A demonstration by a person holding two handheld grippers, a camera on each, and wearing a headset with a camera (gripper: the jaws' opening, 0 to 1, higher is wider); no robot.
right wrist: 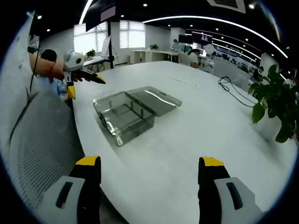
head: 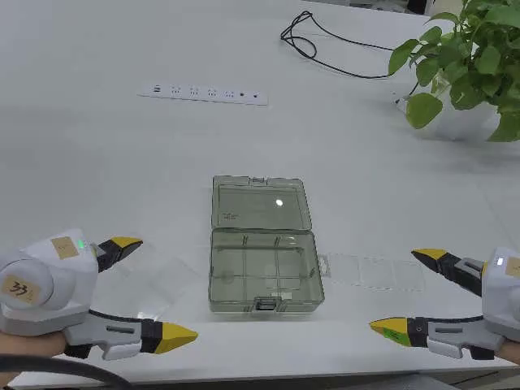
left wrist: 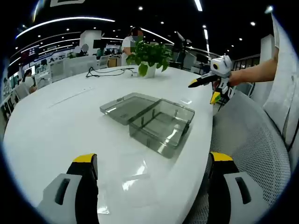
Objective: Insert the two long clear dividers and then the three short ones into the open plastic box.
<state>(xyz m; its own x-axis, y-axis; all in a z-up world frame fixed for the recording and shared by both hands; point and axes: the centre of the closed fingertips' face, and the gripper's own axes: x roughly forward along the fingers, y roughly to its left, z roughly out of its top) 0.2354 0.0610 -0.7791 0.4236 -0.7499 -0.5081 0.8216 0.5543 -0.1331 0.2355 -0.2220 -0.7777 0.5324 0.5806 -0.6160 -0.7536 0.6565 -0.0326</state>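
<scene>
The open smoky-clear plastic box (head: 264,280) sits near the table's front edge, its lid (head: 260,203) laid flat behind it. Faint lines cross the base; I cannot tell whether they are dividers. Clear divider pieces (head: 375,271) lie flat just right of the box, and more clear pieces (head: 158,280) lie to its left. My left gripper (head: 154,288) is open around the left pieces without touching them. My right gripper (head: 406,291) is open near the right pieces' end. The box (left wrist: 154,119) lies ahead of the open left gripper (left wrist: 152,157), and the box (right wrist: 126,112) ahead of the open right gripper (right wrist: 149,161).
A white power strip (head: 203,93) lies at the back of the white table (head: 106,171). A black cable (head: 325,49) and a potted plant (head: 471,65) are at the back right. A grey mesh chair (left wrist: 252,149) stands at the table's near edge.
</scene>
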